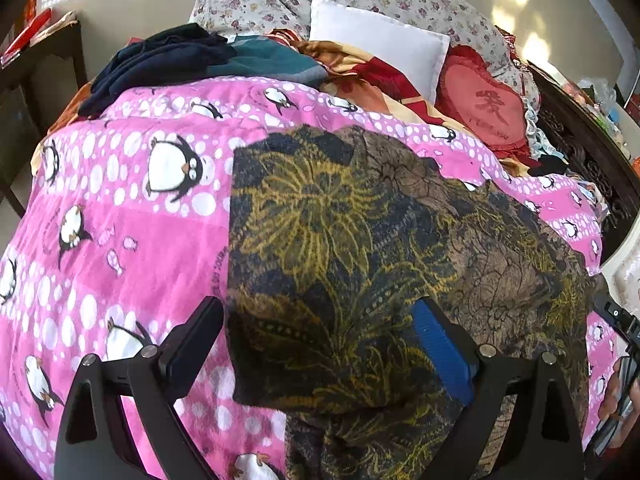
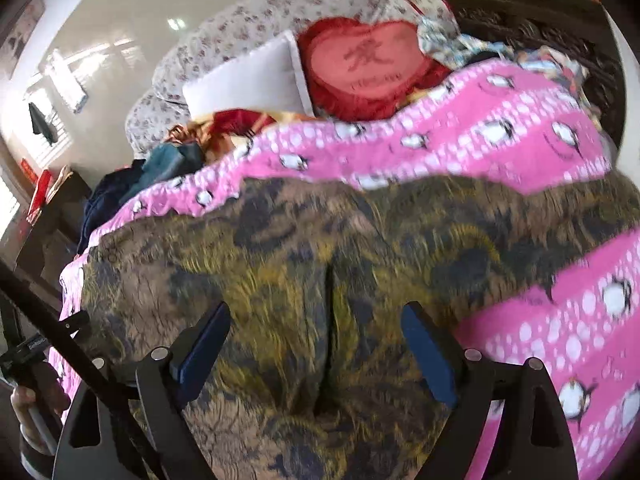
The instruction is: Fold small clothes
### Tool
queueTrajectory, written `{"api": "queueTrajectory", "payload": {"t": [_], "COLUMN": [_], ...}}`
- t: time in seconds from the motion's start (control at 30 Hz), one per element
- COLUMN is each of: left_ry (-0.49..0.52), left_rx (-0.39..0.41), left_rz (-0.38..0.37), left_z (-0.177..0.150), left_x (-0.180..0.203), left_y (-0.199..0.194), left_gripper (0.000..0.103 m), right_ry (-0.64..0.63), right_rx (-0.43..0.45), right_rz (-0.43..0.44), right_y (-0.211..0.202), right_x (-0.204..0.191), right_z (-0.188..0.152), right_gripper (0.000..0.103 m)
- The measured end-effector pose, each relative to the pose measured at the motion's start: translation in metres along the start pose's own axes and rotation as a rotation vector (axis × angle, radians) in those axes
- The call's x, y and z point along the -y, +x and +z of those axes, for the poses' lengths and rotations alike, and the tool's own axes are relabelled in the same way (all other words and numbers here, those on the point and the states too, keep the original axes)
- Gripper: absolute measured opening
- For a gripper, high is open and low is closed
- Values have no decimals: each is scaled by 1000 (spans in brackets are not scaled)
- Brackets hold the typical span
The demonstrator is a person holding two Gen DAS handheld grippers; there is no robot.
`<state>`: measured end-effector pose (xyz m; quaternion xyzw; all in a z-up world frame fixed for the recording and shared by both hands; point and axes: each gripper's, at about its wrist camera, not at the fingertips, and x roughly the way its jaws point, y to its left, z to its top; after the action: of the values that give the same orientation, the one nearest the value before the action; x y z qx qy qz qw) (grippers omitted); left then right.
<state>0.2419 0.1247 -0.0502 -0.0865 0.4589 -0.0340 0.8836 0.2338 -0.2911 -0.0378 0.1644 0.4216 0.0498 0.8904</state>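
The patterned garment [image 1: 360,260] lies spread on the penguin blanket [image 1: 132,240]. At twelve o'clock behind it a square pillow [image 1: 380,44] leans beside the heart cushion [image 1: 484,108]; at ten o'clock, heaped clothes [image 1: 168,60].

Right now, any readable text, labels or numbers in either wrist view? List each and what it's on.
One large Chinese character, stitched dark red, on the heart cushion; I can't make it out for certain.
A line of small script beneath that character: too small to read.
Small dark lettering on the pink penguin blanket: too small and blurred to read.
Nothing else legible in either view.
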Motion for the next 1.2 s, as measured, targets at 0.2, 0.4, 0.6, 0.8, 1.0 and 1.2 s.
{"api": "queueTrajectory", "payload": {"t": [0.2,0.4,0.6,0.8,1.0,1.2], "left_ry": [-4,-31,-50,-46,-26,-30], "left_rx": [8,42,98,77,68,44], "left_rz": [31,52,41,63,88,122], "left_z": [10,30,45,47,44,47], "left_x": [-4,-10,-2,1,2,5], "left_y": [5,6,-1,10,19,43], "left_gripper": [95,95,95,95,95,95], "right_ry": [-193,-241,-229,-104,-43,2], "right_rx": [-39,73,197,74,110,28], "right_rz": [-101,-79,-202,-306,-232,-150], "right_y": [43,19,2,53,23,11], "right_x": [-28,-31,-30,17,29,41], "right_z": [1,8,55,63,49,15], "right_gripper": [51,5,4,5,81,76]}}
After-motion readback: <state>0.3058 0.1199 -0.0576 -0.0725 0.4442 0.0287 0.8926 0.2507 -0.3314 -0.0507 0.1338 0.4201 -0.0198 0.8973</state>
